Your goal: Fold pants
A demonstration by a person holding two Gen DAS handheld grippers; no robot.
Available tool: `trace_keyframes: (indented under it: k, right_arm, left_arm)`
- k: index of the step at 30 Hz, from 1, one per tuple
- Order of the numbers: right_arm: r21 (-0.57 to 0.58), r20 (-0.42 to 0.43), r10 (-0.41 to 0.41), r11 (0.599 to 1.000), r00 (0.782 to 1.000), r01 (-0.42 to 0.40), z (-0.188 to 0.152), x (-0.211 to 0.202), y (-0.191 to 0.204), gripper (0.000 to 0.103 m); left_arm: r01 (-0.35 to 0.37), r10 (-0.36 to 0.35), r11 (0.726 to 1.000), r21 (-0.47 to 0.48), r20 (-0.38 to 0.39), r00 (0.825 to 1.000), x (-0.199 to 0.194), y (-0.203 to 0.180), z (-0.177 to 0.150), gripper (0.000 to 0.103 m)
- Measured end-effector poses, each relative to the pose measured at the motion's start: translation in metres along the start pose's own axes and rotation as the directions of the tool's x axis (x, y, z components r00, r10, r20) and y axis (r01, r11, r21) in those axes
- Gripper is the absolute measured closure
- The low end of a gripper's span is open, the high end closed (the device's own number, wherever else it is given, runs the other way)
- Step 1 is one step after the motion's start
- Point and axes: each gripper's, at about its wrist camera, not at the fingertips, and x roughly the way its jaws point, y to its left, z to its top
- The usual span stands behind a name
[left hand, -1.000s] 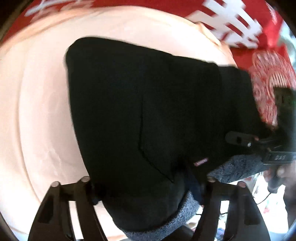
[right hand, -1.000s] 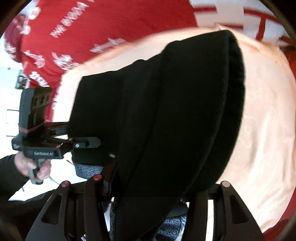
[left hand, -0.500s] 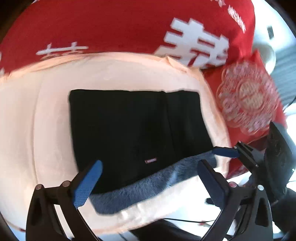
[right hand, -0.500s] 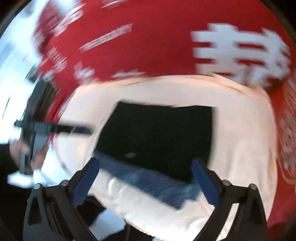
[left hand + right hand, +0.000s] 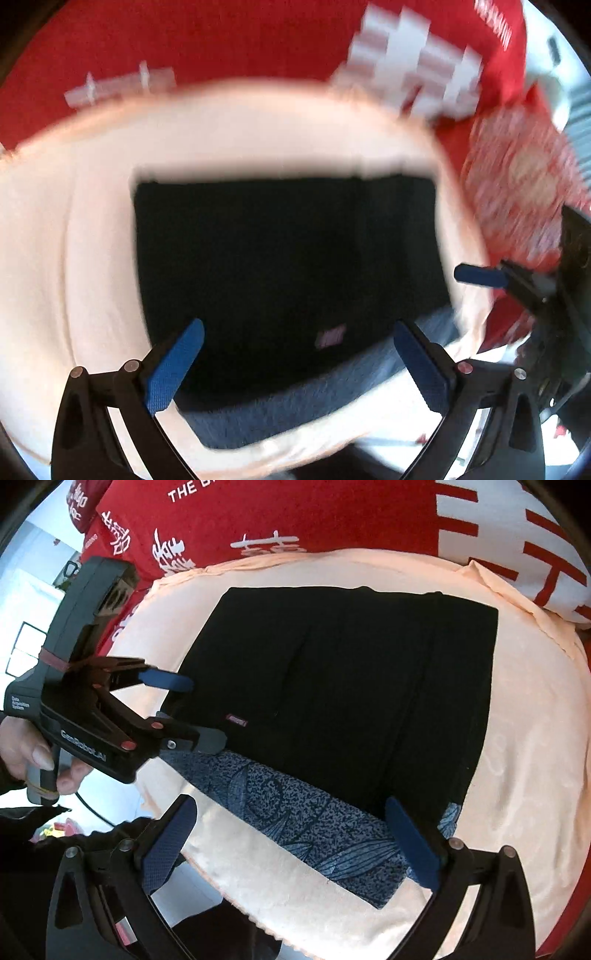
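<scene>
The black pants (image 5: 343,686) lie folded into a flat rectangle on a peach cloth (image 5: 535,738), with the blue-grey fleece lining (image 5: 306,812) showing along the near edge. They also show in the left wrist view (image 5: 280,266), blurred. My left gripper (image 5: 295,365) is open and empty, just above the pants' near edge; it also shows in the right wrist view (image 5: 192,709) at the pants' left edge. My right gripper (image 5: 291,845) is open and empty over the lining; one of its fingers (image 5: 480,276) shows in the left wrist view, right of the pants.
Red fabric with white characters (image 5: 288,520) lies behind the peach cloth (image 5: 258,129). A red patterned cushion (image 5: 517,184) sits to the right in the left wrist view. The cloth's near edge (image 5: 295,904) drops off toward me.
Both grippers let go of the pants and opened. The pants now lie flat and folded on the cloth, and both grippers have drawn back toward the near edge.
</scene>
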Motion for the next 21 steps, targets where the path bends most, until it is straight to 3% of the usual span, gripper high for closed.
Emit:
trace_keyframes:
  k: [1, 3, 6, 8, 11, 14, 18, 21]
  right_arm:
    - [0.011, 0.017, -0.002, 1.000, 1.000, 0.002, 0.003, -0.003, 0.004, 0.001]
    - [0.029, 0.166, 0.024, 0.999, 0.986, -0.029, 0.020, -0.037, 0.002, 0.001]
    - [0.048, 0.250, 0.021, 0.998, 0.968, -0.034, 0.051, -0.047, -0.011, 0.001]
    - [0.031, 0.241, 0.003, 0.999, 0.971, -0.011, 0.075, -0.034, -0.019, 0.001]
    - [0.047, 0.126, -0.005, 0.999, 0.992, -0.001, 0.095, 0.004, -0.041, 0.001]
    - [0.095, 0.042, -0.006, 0.995, 0.999, 0.002, 0.097, 0.034, -0.060, 0.001]
    - [0.101, 0.072, -0.009, 0.995, 0.997, 0.002, 0.088, 0.016, -0.049, 0.001]
    - [0.061, 0.154, -0.001, 0.998, 0.988, -0.009, 0.049, -0.024, -0.019, 0.001]
  left_arm:
    - [-0.006, 0.006, 1.000, -0.008, 0.027, 1.000, -0.006, 0.002, 0.011, 0.000]
    - [-0.015, 0.016, 0.999, -0.029, 0.035, 0.999, 0.000, 0.008, 0.035, 0.000]
    - [-0.060, 0.058, 0.997, -0.053, -0.029, 0.998, 0.030, 0.028, 0.057, 0.000]
    - [-0.062, 0.050, 0.993, -0.096, -0.121, 0.991, 0.059, 0.041, 0.065, 0.000]
    - [-0.070, 0.059, 0.996, -0.064, -0.148, 0.987, 0.071, 0.033, 0.065, 0.000]
    - [-0.090, 0.084, 0.995, -0.032, -0.144, 0.986, 0.064, 0.023, 0.061, 0.000]
    - [-0.036, 0.036, 0.997, -0.074, -0.002, 0.999, 0.014, 0.014, 0.031, 0.000]
    - [-0.029, 0.030, 0.999, -0.044, 0.031, 0.999, -0.002, -0.006, -0.030, 0.000]
